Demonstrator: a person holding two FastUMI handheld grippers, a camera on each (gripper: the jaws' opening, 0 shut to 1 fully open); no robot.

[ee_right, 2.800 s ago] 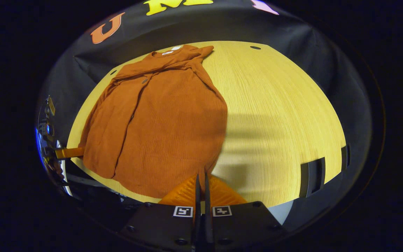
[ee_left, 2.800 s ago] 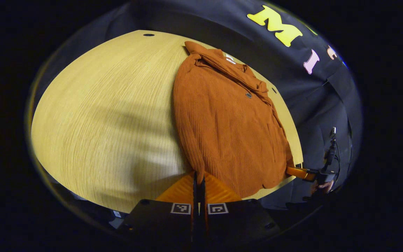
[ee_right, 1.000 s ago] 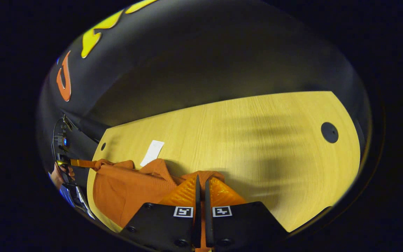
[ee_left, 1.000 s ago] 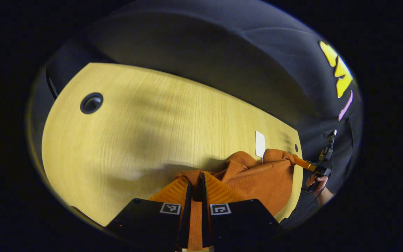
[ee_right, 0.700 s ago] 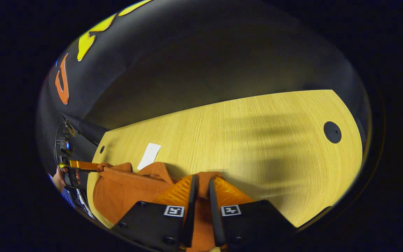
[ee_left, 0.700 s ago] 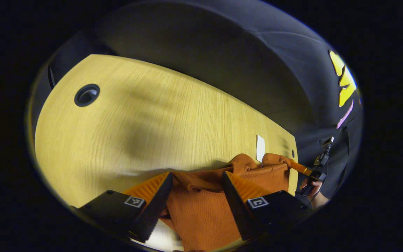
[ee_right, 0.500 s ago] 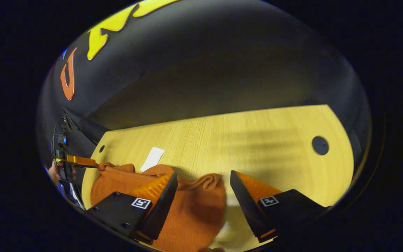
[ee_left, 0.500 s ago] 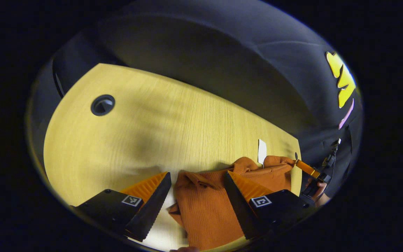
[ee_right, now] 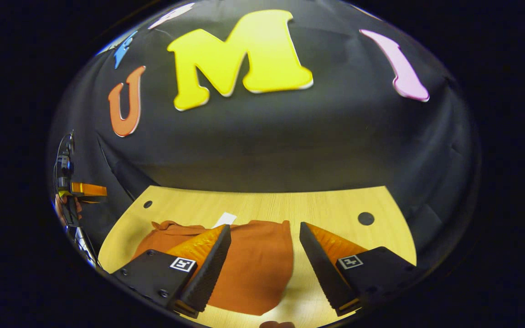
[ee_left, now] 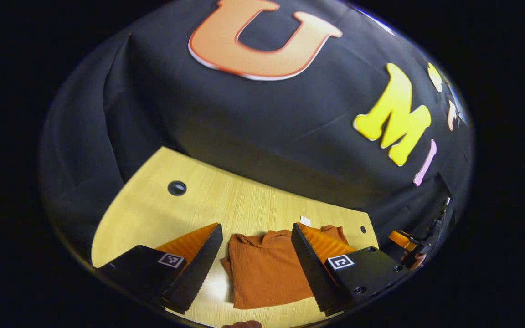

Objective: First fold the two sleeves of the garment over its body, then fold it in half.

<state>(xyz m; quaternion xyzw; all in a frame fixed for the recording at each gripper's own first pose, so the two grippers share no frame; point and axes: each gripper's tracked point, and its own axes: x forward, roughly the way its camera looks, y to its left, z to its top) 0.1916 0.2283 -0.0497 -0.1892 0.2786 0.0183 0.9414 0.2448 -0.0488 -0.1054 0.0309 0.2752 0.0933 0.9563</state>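
Garment (ee_left: 262, 269): rust-orange ribbed knit, folded in half into a compact, roughly rectangular stack lying flat on the counter (ee_left: 153, 218), near its front edge. Sleeves are tucked in. The far edge is slightly bunched, with a white tag (ee_right: 225, 219) protruding there.

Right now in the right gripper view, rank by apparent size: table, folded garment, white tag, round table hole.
1. Table
2. Folded garment, partly hidden behind the tongs
3. White tag and round hole: look alike, too close to rank
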